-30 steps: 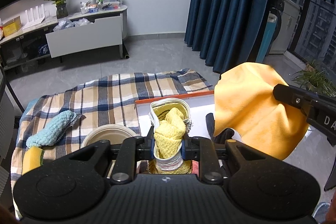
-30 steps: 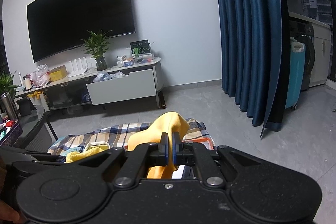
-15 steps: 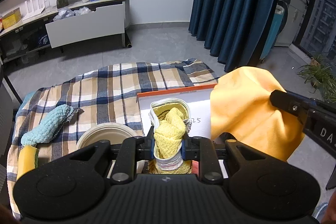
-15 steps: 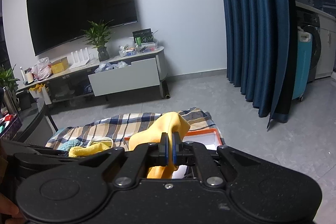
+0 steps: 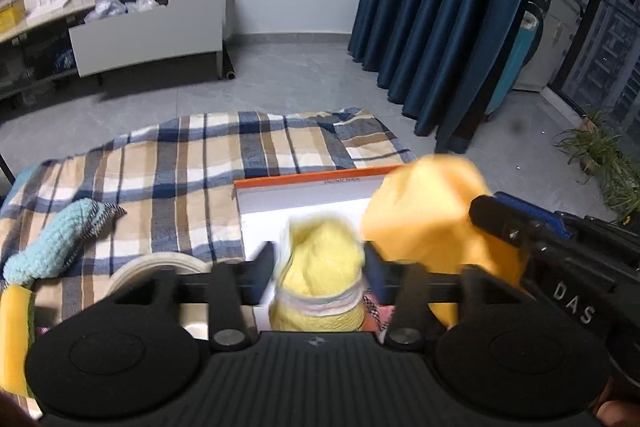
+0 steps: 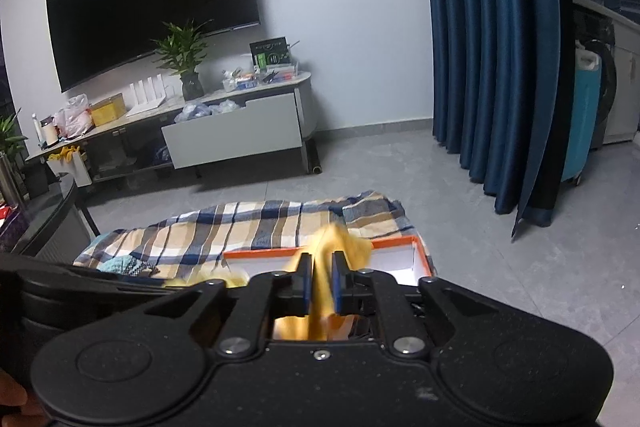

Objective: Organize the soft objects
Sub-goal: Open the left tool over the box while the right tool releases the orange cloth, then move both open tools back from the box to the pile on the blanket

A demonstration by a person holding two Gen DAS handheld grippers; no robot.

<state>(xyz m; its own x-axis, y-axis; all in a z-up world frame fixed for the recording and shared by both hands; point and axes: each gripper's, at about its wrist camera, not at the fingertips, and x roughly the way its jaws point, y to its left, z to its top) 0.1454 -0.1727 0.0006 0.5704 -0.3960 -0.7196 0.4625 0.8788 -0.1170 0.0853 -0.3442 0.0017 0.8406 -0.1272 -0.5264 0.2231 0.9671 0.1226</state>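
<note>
Jaws on our left gripper (image 5: 320, 259) are opening; the blurred yellow sock bundle (image 5: 320, 275) sits between them over the white orange-rimmed box (image 5: 304, 183), contact unclear. Our right gripper (image 5: 486, 211) shows "DAS"; the box-rim print is unreadable. From the right wrist, our jaws are opening narrowly around the smeared orange cloth (image 6: 320, 291) above that box, which our gripper body partly hides.
</note>
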